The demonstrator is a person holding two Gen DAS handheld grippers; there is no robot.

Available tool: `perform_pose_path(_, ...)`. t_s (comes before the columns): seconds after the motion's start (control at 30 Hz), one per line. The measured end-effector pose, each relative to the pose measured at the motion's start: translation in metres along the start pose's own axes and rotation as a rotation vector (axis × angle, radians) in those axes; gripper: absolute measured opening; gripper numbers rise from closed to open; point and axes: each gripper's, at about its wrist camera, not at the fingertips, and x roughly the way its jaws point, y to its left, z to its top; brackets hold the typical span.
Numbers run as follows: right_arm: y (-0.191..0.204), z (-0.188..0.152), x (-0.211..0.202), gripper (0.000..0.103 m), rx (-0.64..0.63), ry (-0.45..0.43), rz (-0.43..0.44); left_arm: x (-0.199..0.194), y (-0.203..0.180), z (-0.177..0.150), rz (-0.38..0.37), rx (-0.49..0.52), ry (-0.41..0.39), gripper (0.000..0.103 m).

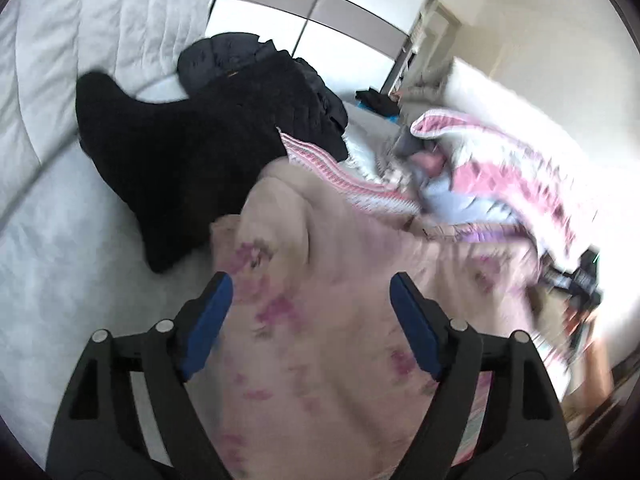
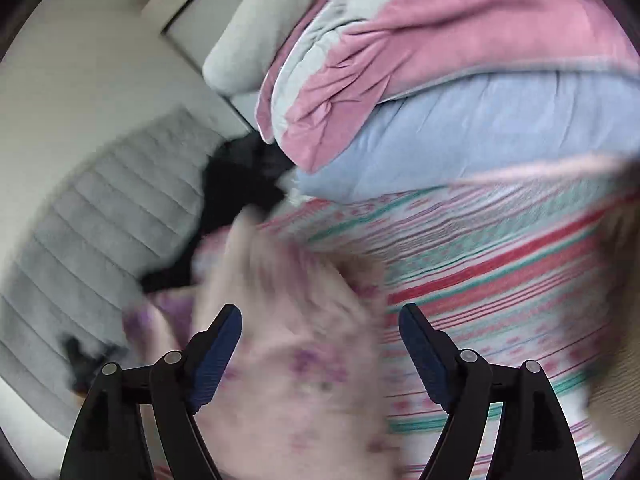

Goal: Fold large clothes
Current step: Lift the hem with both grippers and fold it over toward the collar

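A pale pink garment with purple flower prints (image 1: pixel 320 300) lies spread on the bed, over a striped sheet (image 1: pixel 360 188). My left gripper (image 1: pixel 310 284) hovers just above it, open, blue pads wide apart and holding nothing. In the right wrist view the same garment (image 2: pixel 288 320) is blurred, bunched under my right gripper (image 2: pixel 320 316), which is open and empty above it. The striped pink, red and teal sheet (image 2: pixel 500 260) lies to the right.
A black fuzzy garment (image 1: pixel 192 152) and dark clothes (image 1: pixel 240 56) lie on the white quilt (image 1: pixel 60 240). A pink, white and blue duvet (image 2: pixel 440 72) is heaped behind, with a grey pillow (image 2: pixel 248 40). The black garment (image 2: pixel 240 184) also shows there.
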Motion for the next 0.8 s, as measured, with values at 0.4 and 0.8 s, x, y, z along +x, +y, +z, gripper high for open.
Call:
perform_pose_path(0.4,0.024,0.015,0.120,0.080,-0.146,0.111,-0.150,0.093,0.028,0.015,0.010,-0.023,0.189,0.041)
perform_pose_path(0.8,0.061,0.067,0.069,0.020,-0.179,-0.262,-0.220,0.044,-0.018,0.078,0.170,0.112,-0.174,0.013)
